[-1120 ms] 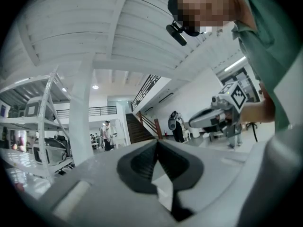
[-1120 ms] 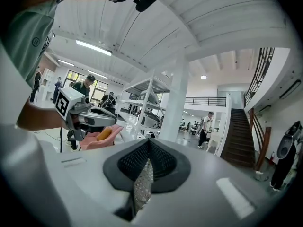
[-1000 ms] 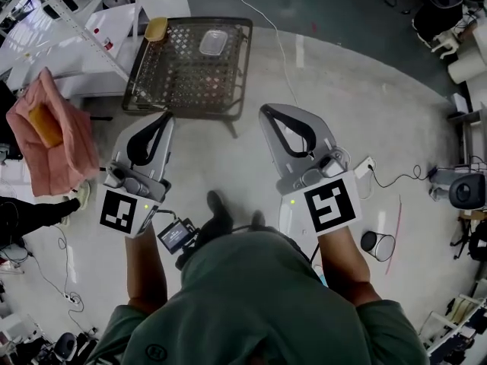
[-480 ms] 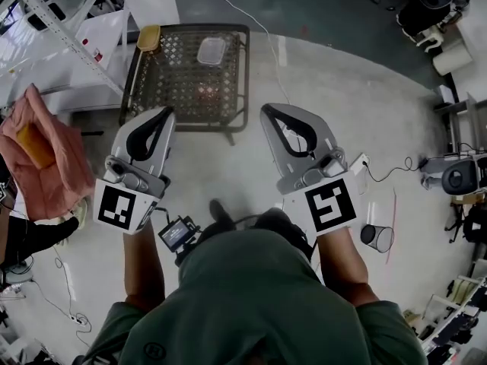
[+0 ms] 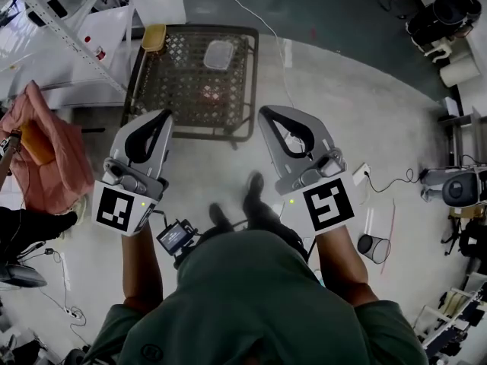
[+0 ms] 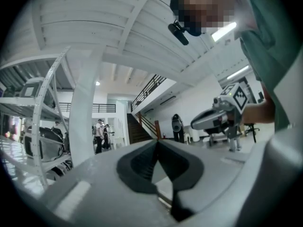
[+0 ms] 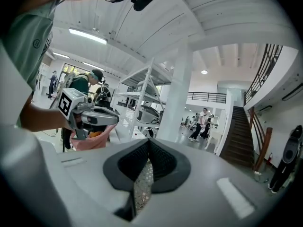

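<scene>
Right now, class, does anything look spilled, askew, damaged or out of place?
Nothing is spilled or broken. The flat yellow pad perches on the far left corner of the dark wire-mesh table, seemingly overhanging its rim; the clear plastic tub lies well inside. The left gripper and right gripper are shut, empty.

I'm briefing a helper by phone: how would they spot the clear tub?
Find the dark wire rack on the floor. The tub lies on its far right part; it alone is see-through, unlike the yellow item at the left corner.
</scene>
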`<state>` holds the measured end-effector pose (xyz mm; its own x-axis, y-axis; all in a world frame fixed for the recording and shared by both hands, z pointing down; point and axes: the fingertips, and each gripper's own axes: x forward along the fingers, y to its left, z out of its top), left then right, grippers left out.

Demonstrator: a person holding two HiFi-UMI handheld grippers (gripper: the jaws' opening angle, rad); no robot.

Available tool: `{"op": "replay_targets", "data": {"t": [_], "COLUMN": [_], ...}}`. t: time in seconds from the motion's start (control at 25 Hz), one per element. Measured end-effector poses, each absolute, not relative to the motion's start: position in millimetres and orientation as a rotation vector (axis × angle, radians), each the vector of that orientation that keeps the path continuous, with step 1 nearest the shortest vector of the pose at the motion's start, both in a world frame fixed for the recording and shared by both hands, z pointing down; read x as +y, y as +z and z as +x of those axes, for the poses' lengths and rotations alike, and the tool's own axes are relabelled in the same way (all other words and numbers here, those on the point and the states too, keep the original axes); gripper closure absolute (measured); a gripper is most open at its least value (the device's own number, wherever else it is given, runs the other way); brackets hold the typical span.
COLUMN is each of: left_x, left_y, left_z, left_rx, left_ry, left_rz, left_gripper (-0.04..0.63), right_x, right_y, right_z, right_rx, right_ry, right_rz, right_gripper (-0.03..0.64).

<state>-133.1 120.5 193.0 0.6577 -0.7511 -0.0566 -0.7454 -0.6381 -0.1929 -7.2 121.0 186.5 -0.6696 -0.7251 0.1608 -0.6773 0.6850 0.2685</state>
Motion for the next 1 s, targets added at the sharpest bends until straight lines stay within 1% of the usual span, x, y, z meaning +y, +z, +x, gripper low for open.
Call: {"op": "replay_targets", "data": {"t": [0.2, 0.72, 1.0], "left_x": [79.2, -18.7, -54.7], "left_y": [194.0, 189.9, 193.6], "left_z": [-132.9, -54.4, -33.0], "left_rx": [1.293, 1.409, 1.43], "left_ry": [-0.105, -0.213, -0.27], "left_rz": [-2.652, -2.605, -2.58], "left_gripper": [0.594, 0.594, 0.594], "right_x": [68.9, -45.6, -88.2], "right_y": [188.0, 187.8, 195.2], "right_z": [-9.8, 60.9, 80.2], "right_rx": [-2.703, -2.788, -2.838], "right_ry": [-0.256, -0.225, -0.2], "right_rz": [1.049, 0.906, 0.892], "right_gripper": [0.611, 0.611, 0.611]}}
